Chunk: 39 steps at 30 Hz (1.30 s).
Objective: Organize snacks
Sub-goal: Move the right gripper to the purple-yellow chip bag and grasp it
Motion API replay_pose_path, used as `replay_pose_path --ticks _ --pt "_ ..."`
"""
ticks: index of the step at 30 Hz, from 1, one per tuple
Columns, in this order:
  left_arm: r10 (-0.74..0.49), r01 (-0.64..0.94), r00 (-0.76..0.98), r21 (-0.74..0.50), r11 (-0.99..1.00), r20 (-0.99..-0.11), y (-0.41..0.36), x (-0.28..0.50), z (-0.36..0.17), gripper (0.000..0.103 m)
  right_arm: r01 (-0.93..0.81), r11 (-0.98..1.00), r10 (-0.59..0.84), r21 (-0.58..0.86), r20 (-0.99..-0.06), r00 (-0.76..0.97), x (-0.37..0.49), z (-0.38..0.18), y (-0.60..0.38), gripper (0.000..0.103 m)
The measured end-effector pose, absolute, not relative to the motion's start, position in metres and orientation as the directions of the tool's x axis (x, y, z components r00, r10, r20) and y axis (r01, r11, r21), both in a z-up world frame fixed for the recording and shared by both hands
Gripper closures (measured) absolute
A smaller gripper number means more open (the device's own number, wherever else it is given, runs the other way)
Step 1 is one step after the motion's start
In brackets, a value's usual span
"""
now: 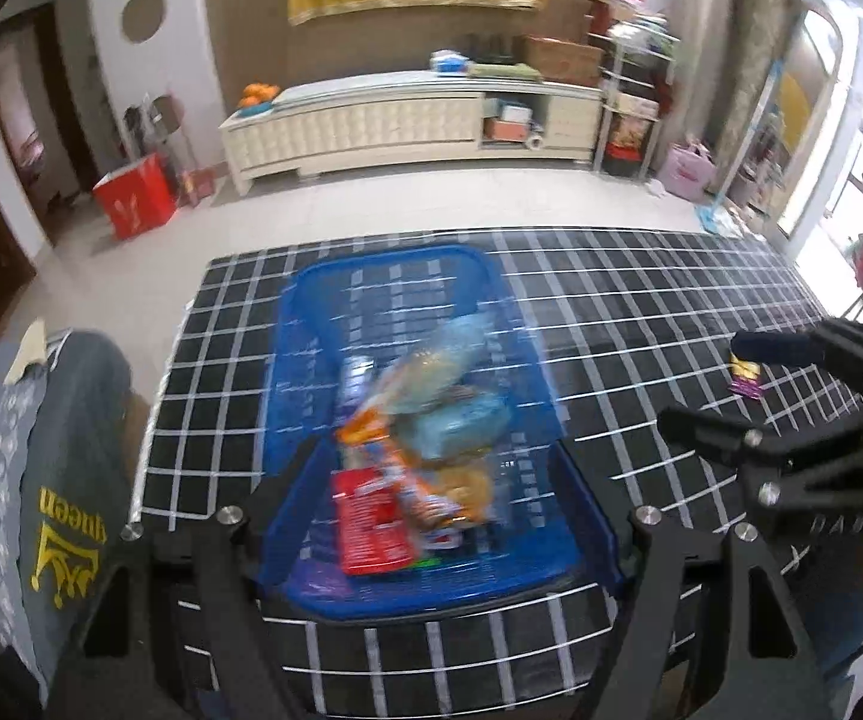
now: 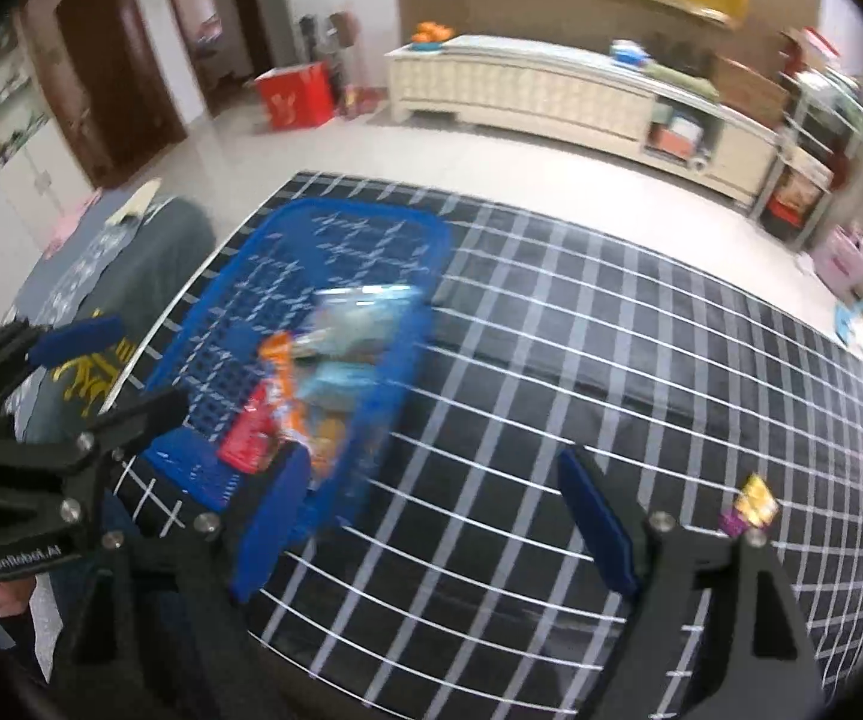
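Both tongs are standing open with nothing in them: the left tongs (image 1: 437, 516) are hanging over the blue basket (image 1: 323, 312), the right tongs (image 2: 437, 516) over the checked bench (image 2: 641, 360). "GenRobot.AI" is showing on the left tongs' frame. Snack packets (image 1: 413, 444) are lying blurred in the basket. One small purple-and-yellow packet (image 2: 752, 504) is sitting alone on the bench.

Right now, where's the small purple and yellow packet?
The purple and yellow packet lies alone on the checked tablecloth, well right of the blue basket, beside the right gripper's right finger.
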<state>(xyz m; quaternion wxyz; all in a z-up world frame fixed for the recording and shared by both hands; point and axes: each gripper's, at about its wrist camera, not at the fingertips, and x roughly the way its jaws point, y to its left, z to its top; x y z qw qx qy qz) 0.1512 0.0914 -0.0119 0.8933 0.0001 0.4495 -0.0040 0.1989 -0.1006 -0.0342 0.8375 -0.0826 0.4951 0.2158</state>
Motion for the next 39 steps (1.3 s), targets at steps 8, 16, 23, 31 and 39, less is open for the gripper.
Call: replay_pose_path --ticks 8,16,23,31,39 --pt "-0.124 0.131 0.605 -0.055 0.99 -0.786 0.005 0.179 -0.003 0.03 -0.308 0.949 0.213 0.068 -0.859 0.465 0.2 -0.022 -0.191 0.015" --pt "-0.19 0.215 0.562 -0.079 0.973 -0.805 -0.07 0.21 -0.019 0.03 -0.166 0.984 0.141 0.069 -0.867 0.478 0.209 -0.034 -0.258 0.015" --pt "-0.17 0.223 0.523 -0.058 0.973 -0.835 -0.103 0.234 -0.047 0.026 -0.084 0.995 0.091 0.06 -0.893 0.441 0.226 -0.064 -0.293 0.006" --pt "-0.15 0.189 0.447 -0.071 0.979 -0.882 -0.109 0.271 -0.091 0.0 0.007 0.996 0.079 0.087 -0.925 0.373 0.244 -0.105 -0.319 0.006" --pt "-0.12 0.139 0.418 -0.067 0.988 -0.9 -0.103 0.3 -0.124 0.0 0.089 0.99 0.073 0.105 -0.948 0.309 0.269 -0.147 -0.334 0.006"
